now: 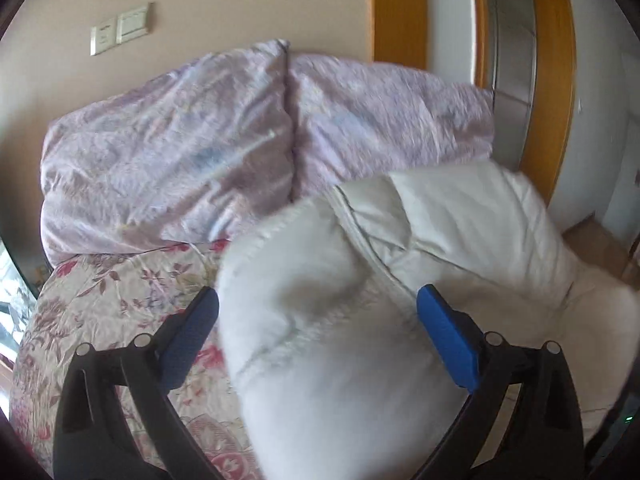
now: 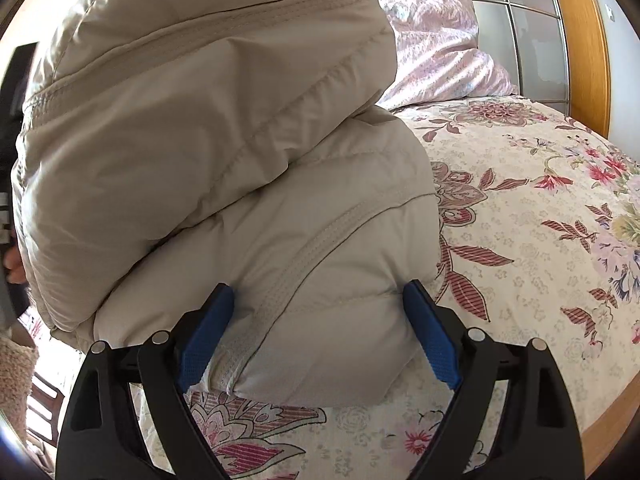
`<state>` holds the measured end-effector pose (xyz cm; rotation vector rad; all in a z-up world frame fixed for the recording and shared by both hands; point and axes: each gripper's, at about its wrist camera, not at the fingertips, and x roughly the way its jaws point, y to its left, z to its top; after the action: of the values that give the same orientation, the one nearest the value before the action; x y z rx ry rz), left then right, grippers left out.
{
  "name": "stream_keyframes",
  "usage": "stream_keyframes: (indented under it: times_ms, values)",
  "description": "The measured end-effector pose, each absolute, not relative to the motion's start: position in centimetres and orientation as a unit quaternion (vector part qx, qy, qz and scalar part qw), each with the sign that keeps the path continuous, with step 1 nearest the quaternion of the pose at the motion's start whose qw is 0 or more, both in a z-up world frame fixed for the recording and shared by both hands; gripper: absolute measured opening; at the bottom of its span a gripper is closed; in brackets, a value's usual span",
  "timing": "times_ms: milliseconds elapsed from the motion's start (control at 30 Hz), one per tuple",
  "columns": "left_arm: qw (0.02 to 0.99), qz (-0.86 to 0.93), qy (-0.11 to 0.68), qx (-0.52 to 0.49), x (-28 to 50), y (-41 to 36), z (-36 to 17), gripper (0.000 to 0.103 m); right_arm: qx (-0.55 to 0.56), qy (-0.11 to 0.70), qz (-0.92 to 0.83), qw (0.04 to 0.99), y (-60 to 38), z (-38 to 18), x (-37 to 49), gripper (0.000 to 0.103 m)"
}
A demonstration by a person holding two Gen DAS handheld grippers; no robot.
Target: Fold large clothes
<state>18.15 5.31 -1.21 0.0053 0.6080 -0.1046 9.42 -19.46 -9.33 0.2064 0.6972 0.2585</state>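
On the bed (image 2: 540,208), over a floral quilt, lies a puffy off-white down jacket (image 2: 240,168), folded into a thick stack of two layers. Right wrist view: right tool (image 2: 318,308) spread wide, blue pads either side of the stack's lower layer at its near end; left pad looks close against the fabric, right pad at the bundle's edge, contact there unclear. Jacket's right edge runs diag. up the frame; beyond it the quilt is bare out to the wooden bed edge, so free room lies to the right and in front. Left wrist view (blurred): left tool (image 1: 318,312) also spread wide, jacket bulk (image 1: 340,320) filling the gap betw. the pads w/o being pinched; left pad over bare quilt beside jacket's edge. Behind the jacket, two lilac pillows (image 1: 168,148) lean on the wall, closing off the far side. Wooden door frame (image 1: 552,80) at right.
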Motion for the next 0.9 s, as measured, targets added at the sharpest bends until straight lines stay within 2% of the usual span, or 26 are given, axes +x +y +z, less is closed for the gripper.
stream_keyframes:
  times_ms: [500,633,800,900]
  values:
    - [0.945,-0.076,0.311,0.069,20.4,-2.0,-5.5,0.098,0.069,0.314,0.141,0.936,-20.5,-8.6,7.1,0.089]
    - [0.948,-0.074,0.302,0.069,20.3,-2.2,-5.9,0.098,0.064,0.27,0.189,0.942,-22.3,-5.7,4.4,0.088]
    - [0.949,-0.08,0.297,0.063,20.1,-1.8,-5.9,0.098,0.07,0.209,0.248,0.943,-22.7,1.0,3.8,0.084]
    - [0.95,-0.083,0.295,0.058,20.0,-1.7,-5.9,0.098,0.083,0.216,0.249,0.94,-21.8,4.1,7.2,0.073]
